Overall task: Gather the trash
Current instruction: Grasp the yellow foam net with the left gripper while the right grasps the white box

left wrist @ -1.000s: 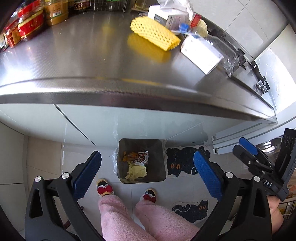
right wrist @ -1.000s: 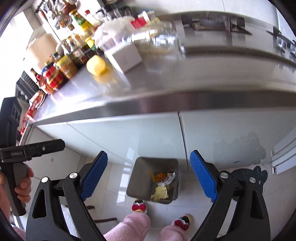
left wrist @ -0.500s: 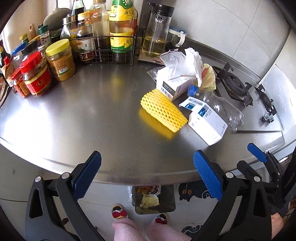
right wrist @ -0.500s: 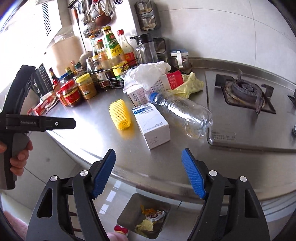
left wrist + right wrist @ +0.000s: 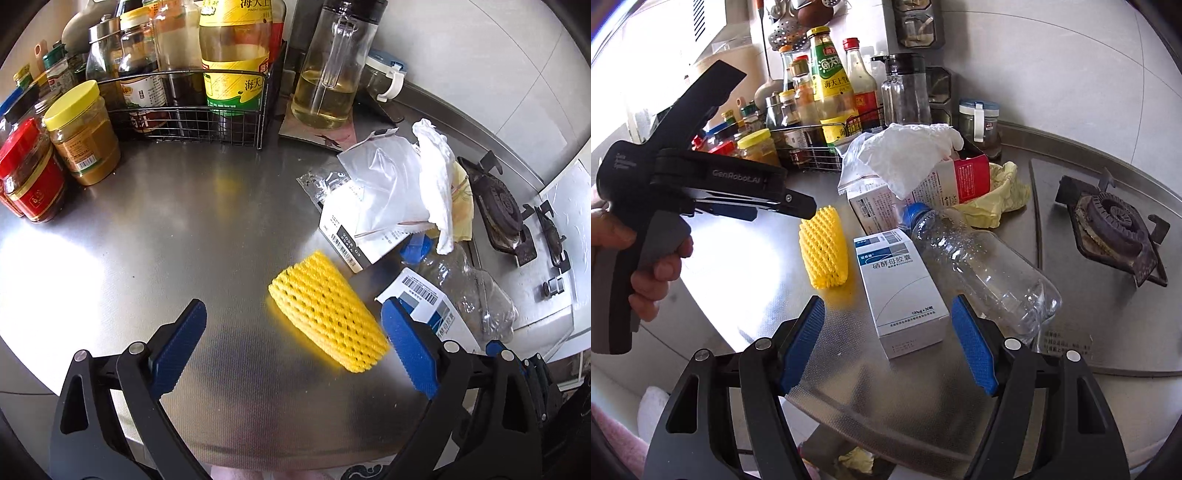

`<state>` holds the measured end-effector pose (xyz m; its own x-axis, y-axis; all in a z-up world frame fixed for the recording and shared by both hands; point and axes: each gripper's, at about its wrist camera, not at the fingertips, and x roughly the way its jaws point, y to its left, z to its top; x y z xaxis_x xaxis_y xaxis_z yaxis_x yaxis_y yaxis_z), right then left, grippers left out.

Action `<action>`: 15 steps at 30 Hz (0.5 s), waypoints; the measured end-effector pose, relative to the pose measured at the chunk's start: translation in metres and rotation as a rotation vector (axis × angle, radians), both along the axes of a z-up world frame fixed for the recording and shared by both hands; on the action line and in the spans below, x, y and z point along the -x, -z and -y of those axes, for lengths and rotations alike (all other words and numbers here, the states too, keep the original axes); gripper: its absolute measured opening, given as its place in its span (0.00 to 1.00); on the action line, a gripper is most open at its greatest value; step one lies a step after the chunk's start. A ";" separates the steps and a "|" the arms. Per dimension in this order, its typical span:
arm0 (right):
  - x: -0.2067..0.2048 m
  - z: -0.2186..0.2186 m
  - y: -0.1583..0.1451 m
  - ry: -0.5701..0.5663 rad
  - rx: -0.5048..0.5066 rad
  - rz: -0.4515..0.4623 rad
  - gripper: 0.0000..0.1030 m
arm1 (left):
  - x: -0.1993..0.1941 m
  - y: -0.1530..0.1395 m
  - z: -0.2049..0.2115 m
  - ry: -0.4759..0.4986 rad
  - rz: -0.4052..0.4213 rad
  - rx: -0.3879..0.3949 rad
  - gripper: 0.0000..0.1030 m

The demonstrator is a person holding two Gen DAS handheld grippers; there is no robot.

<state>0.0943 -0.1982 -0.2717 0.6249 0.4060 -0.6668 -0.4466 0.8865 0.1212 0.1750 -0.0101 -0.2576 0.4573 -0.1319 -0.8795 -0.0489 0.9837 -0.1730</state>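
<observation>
A yellow foam fruit net (image 5: 328, 314) (image 5: 823, 251) lies on the steel counter (image 5: 166, 240). Beside it are a white medicine box (image 5: 899, 288) (image 5: 436, 314), a clear plastic bottle with a blue cap (image 5: 975, 266) (image 5: 476, 291), a second carton (image 5: 354, 236) (image 5: 945, 184) under a plastic bag and white tissue (image 5: 436, 184) (image 5: 908, 155), and yellow paper (image 5: 1001, 195). My left gripper (image 5: 291, 347) is open and empty, the net just inside its right finger. My right gripper (image 5: 890, 343) is open and empty, the medicine box between its fingers.
A wire rack of sauce bottles (image 5: 207, 92) and jars (image 5: 81, 133) stands at the back left. A glass oil jug (image 5: 328, 74) stands behind the trash. A gas hob (image 5: 1108, 221) is on the right. The bin with trash (image 5: 857, 458) shows below the counter edge.
Both grippers rose from looking down at the floor bin to above the counter and moved in toward the trash pile. Both stayed open and empty.
</observation>
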 end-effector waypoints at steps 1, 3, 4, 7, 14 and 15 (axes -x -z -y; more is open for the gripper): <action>-0.002 -0.001 0.001 -0.003 0.007 0.000 0.70 | -0.005 0.003 0.002 0.002 -0.007 -0.004 0.87; -0.005 -0.002 0.003 -0.009 0.011 -0.004 0.70 | -0.013 0.011 0.005 0.012 -0.029 -0.010 0.83; -0.007 -0.002 0.004 -0.011 0.010 -0.008 0.69 | -0.015 0.015 0.006 0.019 -0.043 -0.009 0.77; -0.011 -0.005 0.010 -0.025 0.012 -0.031 0.65 | -0.019 0.028 0.008 0.038 -0.082 0.004 0.61; -0.013 -0.015 0.025 -0.049 0.054 -0.053 0.46 | -0.017 0.034 0.005 0.046 -0.086 0.020 0.32; -0.012 -0.016 0.024 -0.046 0.061 -0.050 0.45 | -0.018 0.034 0.005 0.046 -0.087 0.030 0.27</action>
